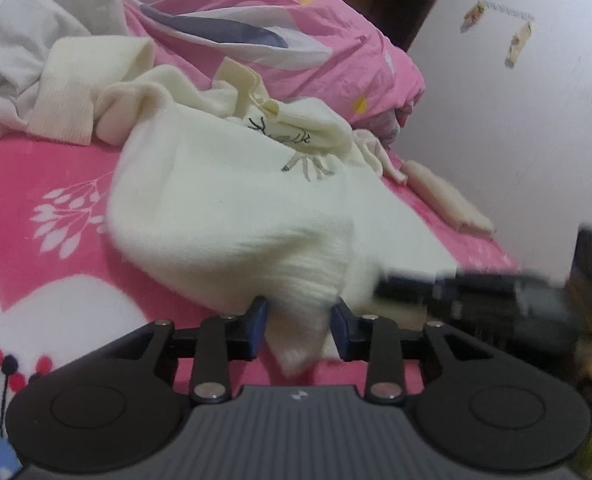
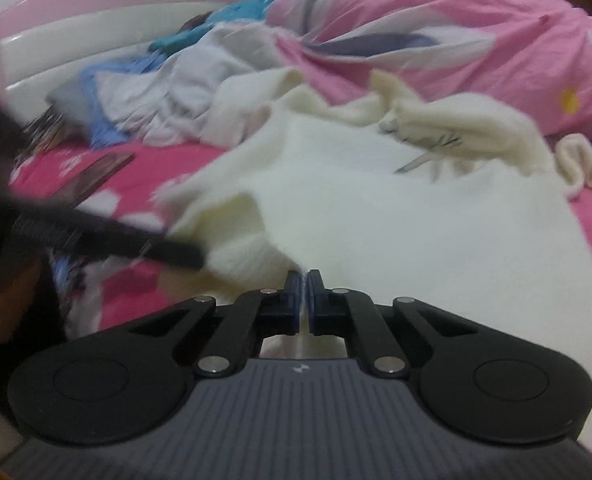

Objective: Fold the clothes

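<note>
The cream knitted sweater (image 1: 224, 200) lies spread across the near half of the pink bed (image 1: 36, 168), its hem toward both cameras and its collar and embroidered front toward the far side, where a pink quilt (image 1: 327, 60) and a heap of pale laundry (image 1: 12, 40) are bunched. Each hem corner is taken by one tool, probably so the lower edge can be lifted and carried over as a first fold.

The left gripper (image 1: 299, 322) has a bunched hem corner between its blue pads (image 1: 259, 320), with a tip of cloth hanging below; the jaws stand part-way apart on that thick wad and appear to be grasping it. The right gripper (image 2: 303, 292) has its jaws clenched almost together, with only a thin sliver of the sweater's edge pinched in the slit.

Motion blur smears both views. In the right wrist view the left tool is a dark streak at the left, and its tip is lost in the cloth. How much fabric the right jaws truly hold is hard to judge. The right sleeve (image 1: 447, 200) trails off toward the bed's right edge by the wall, and the left sleeve's end lies over the laundry.
</note>
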### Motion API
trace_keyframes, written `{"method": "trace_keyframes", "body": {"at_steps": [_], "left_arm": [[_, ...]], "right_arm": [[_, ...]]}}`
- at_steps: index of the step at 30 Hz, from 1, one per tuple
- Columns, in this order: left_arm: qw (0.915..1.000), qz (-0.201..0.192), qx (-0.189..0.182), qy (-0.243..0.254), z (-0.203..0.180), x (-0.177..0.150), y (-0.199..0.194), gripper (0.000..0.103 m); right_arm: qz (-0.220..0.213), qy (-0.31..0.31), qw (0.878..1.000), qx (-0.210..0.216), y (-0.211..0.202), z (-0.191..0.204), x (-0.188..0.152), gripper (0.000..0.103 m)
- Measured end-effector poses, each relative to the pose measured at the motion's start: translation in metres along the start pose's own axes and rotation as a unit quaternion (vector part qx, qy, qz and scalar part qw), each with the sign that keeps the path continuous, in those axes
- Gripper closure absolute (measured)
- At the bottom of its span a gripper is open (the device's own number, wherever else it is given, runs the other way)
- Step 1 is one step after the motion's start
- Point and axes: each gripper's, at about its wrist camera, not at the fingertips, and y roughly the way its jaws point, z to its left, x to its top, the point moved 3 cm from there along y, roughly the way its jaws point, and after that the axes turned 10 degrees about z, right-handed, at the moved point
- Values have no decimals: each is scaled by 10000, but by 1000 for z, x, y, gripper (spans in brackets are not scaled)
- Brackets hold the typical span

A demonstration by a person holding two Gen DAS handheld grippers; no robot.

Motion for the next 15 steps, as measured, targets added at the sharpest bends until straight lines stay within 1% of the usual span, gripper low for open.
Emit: {"method": "trace_keyframes", "body": {"at_steps": [2,6,7,8,9,10,15], "left_arm": [[9999,96,122,48,-5,-3,5,62],[9988,169,445,128,-14,-5,15,62],[9981,158,582,156,-16,-5,16,68],[9971,147,718,183,-18,-5,16,80],[9963,126,827,189,-19,-5,16,86],[9962,74,860,132,-20,-5,12,99],[9940,-270,1059,-30,-24,-11,-22,100]], "right_arm": [[-70,59,10000,-14,-1,-5,4,101],[-139,161,9998,2,1,-11,7,101],[-149,173,9997,-3,1,-11,7,101],[-158,184,9997,-7,1,-11,7,101],[-168,195,9997,-8,1,-11,8,101],[-177,206,9996,-9,1,-11,8,101],[-295,172,9994,13,-8,-7,9,101]]}}
